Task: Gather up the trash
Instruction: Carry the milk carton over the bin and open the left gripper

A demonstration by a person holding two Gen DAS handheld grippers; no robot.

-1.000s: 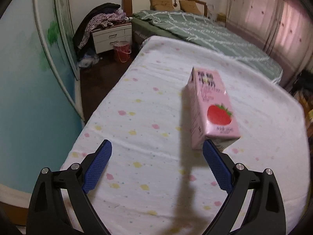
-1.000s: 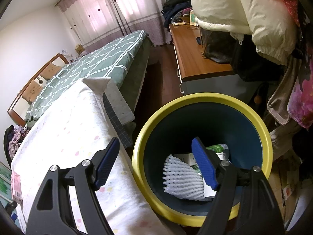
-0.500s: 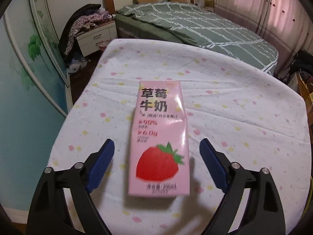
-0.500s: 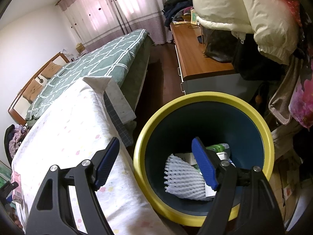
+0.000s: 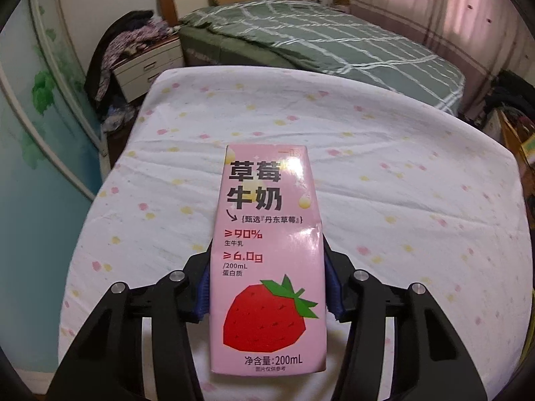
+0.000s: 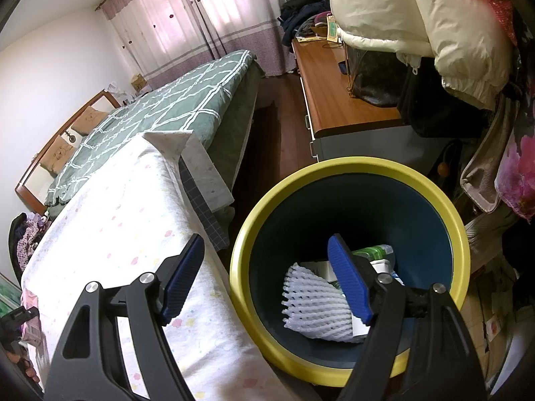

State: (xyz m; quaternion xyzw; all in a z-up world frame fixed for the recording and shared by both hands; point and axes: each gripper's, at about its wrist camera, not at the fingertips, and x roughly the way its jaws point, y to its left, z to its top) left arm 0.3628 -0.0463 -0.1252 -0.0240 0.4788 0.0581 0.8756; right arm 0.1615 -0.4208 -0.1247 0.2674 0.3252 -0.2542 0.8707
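Observation:
A pink strawberry milk carton (image 5: 267, 254) lies flat on the white spotted bedsheet (image 5: 401, 173). My left gripper (image 5: 267, 294) is shut on the milk carton, its blue pads pressing both long sides. My right gripper (image 6: 264, 277) is open and empty, over the edge of a yellow-rimmed dark blue trash bin (image 6: 347, 170). The bin holds a white foam net (image 6: 314, 304), a green-labelled bottle (image 6: 374, 254) and other trash. The carton and left gripper show faintly at the far left of the right wrist view (image 6: 23, 317).
A green checked bed (image 5: 317, 40) stands beyond the white one. A nightstand with clothes (image 5: 143, 56) is at the back left. A wooden desk (image 6: 334, 90) and piled jackets (image 6: 418, 26) stand right of the bin.
My left gripper moved forward over the carton and closed on its sides. The right gripper has stayed open above the bin.

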